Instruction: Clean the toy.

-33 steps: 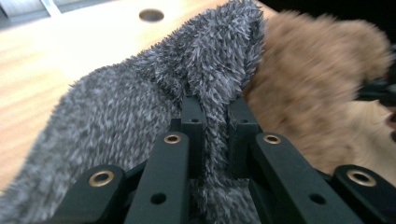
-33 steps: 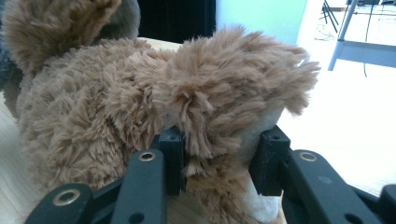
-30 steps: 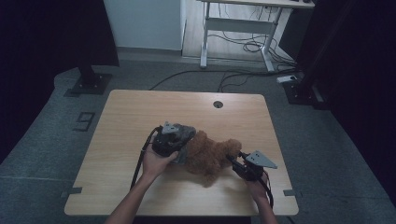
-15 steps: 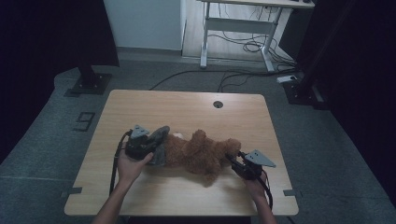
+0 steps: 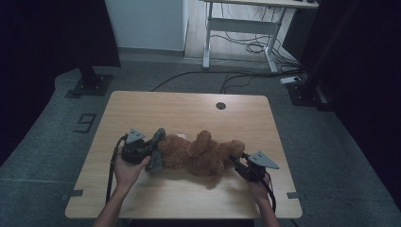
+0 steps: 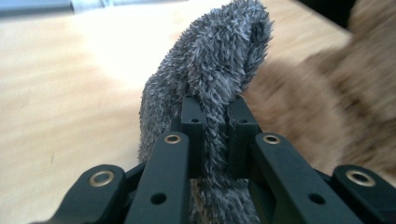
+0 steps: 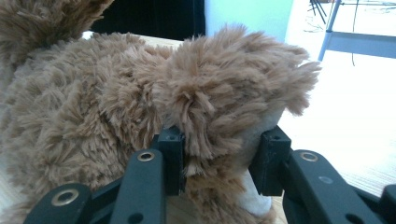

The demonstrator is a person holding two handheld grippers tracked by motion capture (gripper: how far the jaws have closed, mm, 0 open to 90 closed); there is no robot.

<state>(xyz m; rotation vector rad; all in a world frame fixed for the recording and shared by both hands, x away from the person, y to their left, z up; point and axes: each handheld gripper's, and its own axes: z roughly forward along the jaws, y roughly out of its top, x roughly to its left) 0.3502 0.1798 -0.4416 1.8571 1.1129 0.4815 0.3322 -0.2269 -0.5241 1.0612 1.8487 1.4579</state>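
A brown plush teddy bear (image 5: 201, 155) lies stretched out along the near part of the wooden table (image 5: 189, 111). At its left end a grey fuzzy piece of cloth (image 5: 156, 150) stands up from the table, pinched by my left gripper (image 5: 150, 150). In the left gripper view the grey cloth (image 6: 210, 56) is clamped between the jaws of the left gripper (image 6: 215, 116), with the bear's fur (image 6: 322, 102) just behind it. My right gripper (image 5: 236, 163) is shut on one furry paw (image 7: 224, 88) at the bear's right end; the right gripper (image 7: 222, 149) squeezes it beside a pale sole patch.
A round cable hole (image 5: 221, 105) sits near the table's far edge. On the floor beyond stand a white desk frame (image 5: 246, 28), loose cables (image 5: 246, 47), a power strip (image 5: 293, 79) and a black stand base (image 5: 90, 85) at the left.
My left hand has moved left with the grey cloth in its jaws, and the bear has been drawn out longer along the table. The right hand has kept still on the paw.
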